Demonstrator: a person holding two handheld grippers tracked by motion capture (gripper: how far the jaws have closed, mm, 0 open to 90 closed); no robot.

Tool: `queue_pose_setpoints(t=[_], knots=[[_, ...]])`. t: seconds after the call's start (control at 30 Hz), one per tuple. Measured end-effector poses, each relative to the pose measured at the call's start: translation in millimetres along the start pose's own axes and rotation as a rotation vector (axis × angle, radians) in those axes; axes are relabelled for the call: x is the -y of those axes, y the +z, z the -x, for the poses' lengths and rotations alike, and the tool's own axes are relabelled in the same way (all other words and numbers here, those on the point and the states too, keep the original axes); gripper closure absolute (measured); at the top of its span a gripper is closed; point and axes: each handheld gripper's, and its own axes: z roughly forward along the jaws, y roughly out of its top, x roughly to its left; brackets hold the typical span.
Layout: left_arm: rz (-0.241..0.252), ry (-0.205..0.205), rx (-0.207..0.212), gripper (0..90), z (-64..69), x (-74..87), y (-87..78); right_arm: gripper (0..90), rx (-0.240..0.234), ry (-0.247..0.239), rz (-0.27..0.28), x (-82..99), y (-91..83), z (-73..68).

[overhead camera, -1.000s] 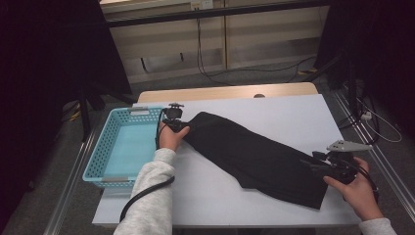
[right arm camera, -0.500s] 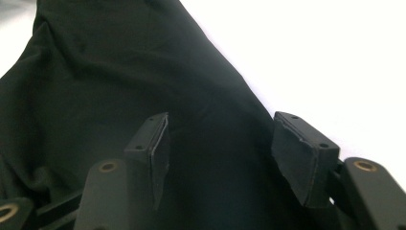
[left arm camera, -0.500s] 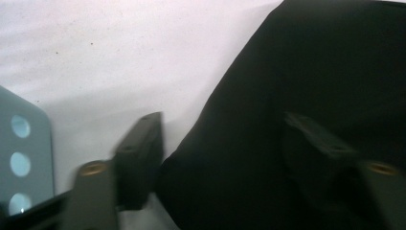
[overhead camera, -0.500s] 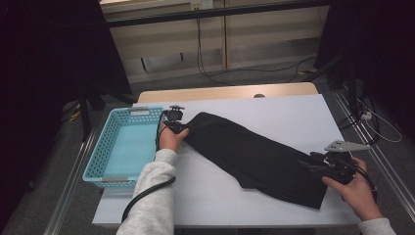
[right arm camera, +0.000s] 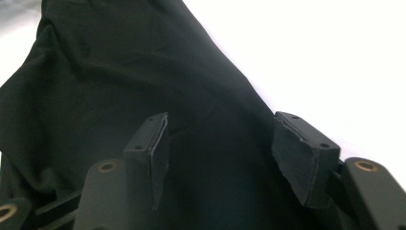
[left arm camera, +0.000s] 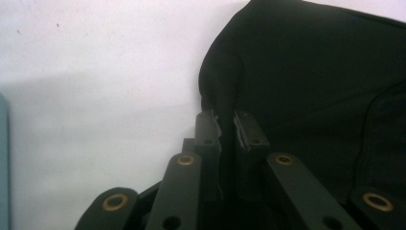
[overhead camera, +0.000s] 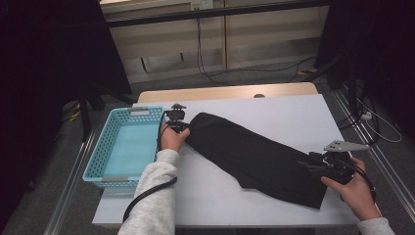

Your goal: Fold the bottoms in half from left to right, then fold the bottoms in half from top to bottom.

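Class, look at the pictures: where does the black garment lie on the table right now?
In the high view the black garment lies slantwise across the white table, right of the blue basket, from the left hand-held gripper to the right hand-held gripper.

Both forearms wear light grey fleecy sleeves (overhead camera: 151,196), the right cuff showing at five o'clock in the high view. The left gripper (left arm camera: 227,125) has matte black jaws on flat black links pinned with brass-ringed rivets; a black cable loops below its sleeve. The right gripper (right arm camera: 234,143) carries chunky black pads (right arm camera: 306,153) with small screw holes and a grey three-cornered plate (overhead camera: 345,146).
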Motion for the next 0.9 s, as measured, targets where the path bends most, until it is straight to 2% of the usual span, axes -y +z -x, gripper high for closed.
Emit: queue_pose_setpoints(t=[0.1, 0.17, 0.27, 0.43, 0.6, 0.73, 0.9], knots=[[-0.001, -0.011, 0.015, 82.4, -0.3, -4.2, -5.1, 38.1, -0.007, 0.000, 0.005, -0.5, 0.0, -0.2], [0.019, -0.019, 0.028, 82.5, -0.4, -7.9, -12.2, 38.0, -0.006, 0.001, 0.005, -0.5, -0.1, -0.3], [0.030, -0.015, 0.028, 82.6, -0.5, -10.1, -16.7, 37.8, -0.008, 0.002, 0.008, -0.7, -0.3, -0.7], [0.063, -0.001, -0.004, 82.8, 2.8, -18.6, -27.3, 35.6, -0.013, 0.012, 0.013, -1.6, -0.6, -0.5], [0.065, 0.000, -0.022, 82.8, 2.2, -24.2, -32.7, 33.8, -0.021, 0.010, 0.017, -3.3, -0.4, -1.7], [0.071, -0.001, -0.016, 82.8, 2.8, -24.9, -34.8, 32.6, -0.027, 0.003, 0.016, -3.2, 1.0, -2.1], [0.085, -0.003, 0.015, 82.8, 6.9, -25.4, -38.4, 30.1, -0.039, 0.009, 0.015, -3.6, 2.8, -2.7]])
